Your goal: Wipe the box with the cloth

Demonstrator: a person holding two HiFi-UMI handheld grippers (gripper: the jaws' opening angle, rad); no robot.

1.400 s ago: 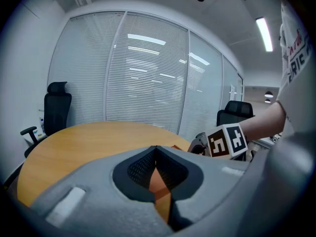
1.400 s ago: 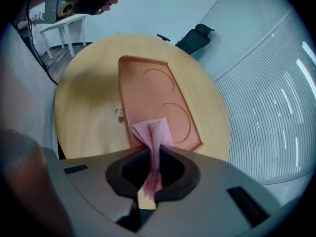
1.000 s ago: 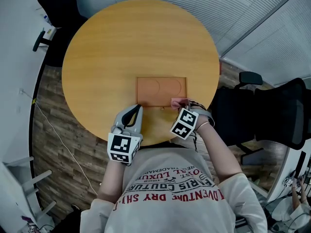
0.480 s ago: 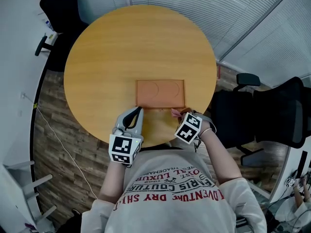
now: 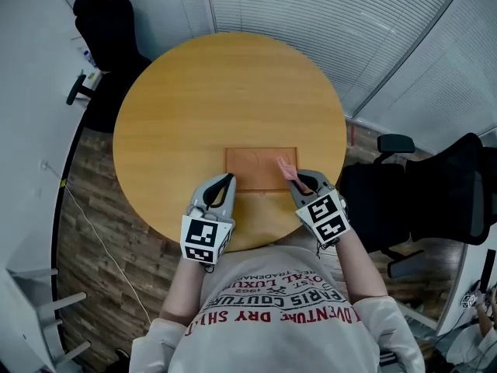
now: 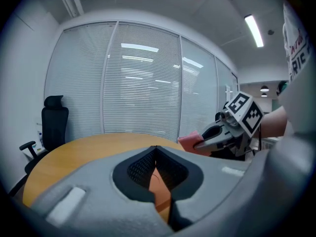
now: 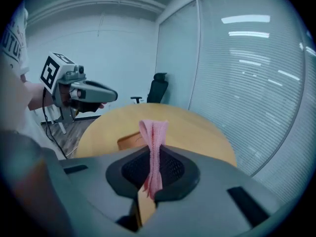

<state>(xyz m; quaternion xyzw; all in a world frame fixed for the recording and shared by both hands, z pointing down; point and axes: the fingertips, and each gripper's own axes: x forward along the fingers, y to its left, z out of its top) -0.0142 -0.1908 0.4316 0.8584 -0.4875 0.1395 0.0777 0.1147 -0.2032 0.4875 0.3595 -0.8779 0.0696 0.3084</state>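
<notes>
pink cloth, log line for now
right tool shut on pink cloth | left tool shut, empty | flat brown box on round wooden table

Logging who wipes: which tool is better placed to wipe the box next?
Right. The right tool is shut on the pink cloth, held over the right end of the box. The left tool is shut and empty, near the box's left corner.

The left gripper [image 5: 227, 179] points forward, its fingers [image 6: 139, 168] closed tip to tip and empty. The right gripper [image 5: 293, 176] angles inward toward it, fingers pinched on the pink cloth [image 7: 154, 147].
</notes>
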